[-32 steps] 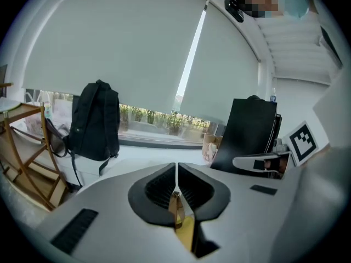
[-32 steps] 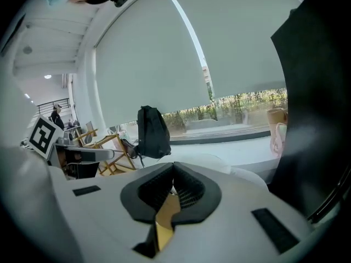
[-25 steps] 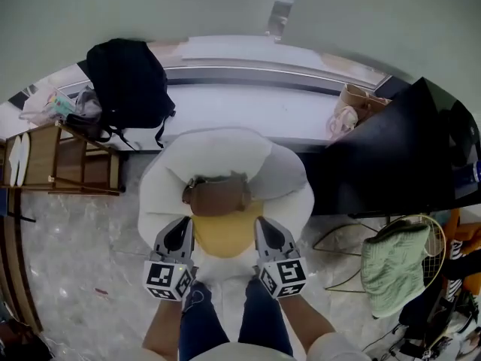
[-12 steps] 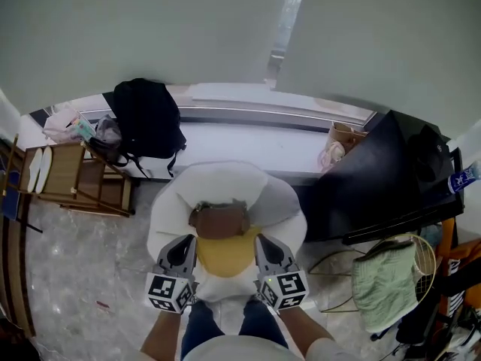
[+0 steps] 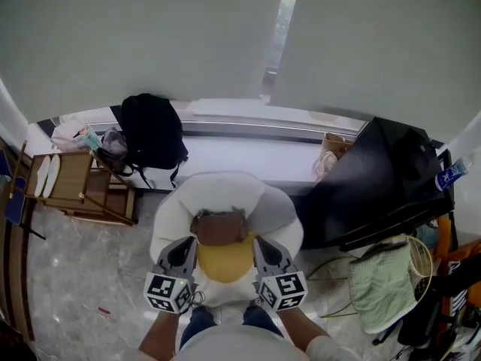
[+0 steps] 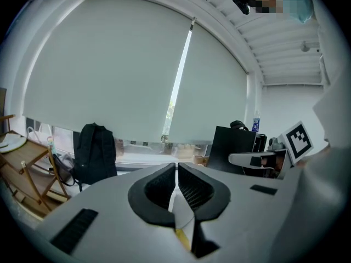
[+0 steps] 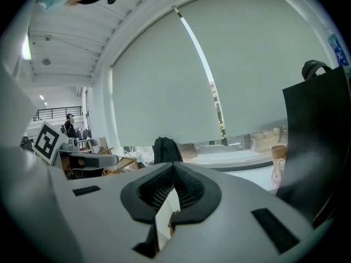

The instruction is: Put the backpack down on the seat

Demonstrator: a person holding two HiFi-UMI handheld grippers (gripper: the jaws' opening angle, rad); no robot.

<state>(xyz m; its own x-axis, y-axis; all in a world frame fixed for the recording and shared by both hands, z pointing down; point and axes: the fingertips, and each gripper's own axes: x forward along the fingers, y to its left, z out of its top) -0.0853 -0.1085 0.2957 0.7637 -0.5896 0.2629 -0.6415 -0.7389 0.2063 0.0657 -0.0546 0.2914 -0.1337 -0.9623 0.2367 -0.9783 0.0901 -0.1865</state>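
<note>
Left gripper (image 5: 185, 242), right gripper (image 5: 261, 242): clenched, empty. Backpack (image 5: 152, 130): well ahead-left. Seat (image 5: 170, 215): just ahead, cluttered; risk of backpack sliding off.

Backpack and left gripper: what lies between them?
In the head view, the left side of the white seat lies between the left gripper and the black backpack.

A brown bag (image 5: 219, 228) and yellow cushion (image 5: 225, 260) crowd the seat (image 5: 224, 190).
</note>
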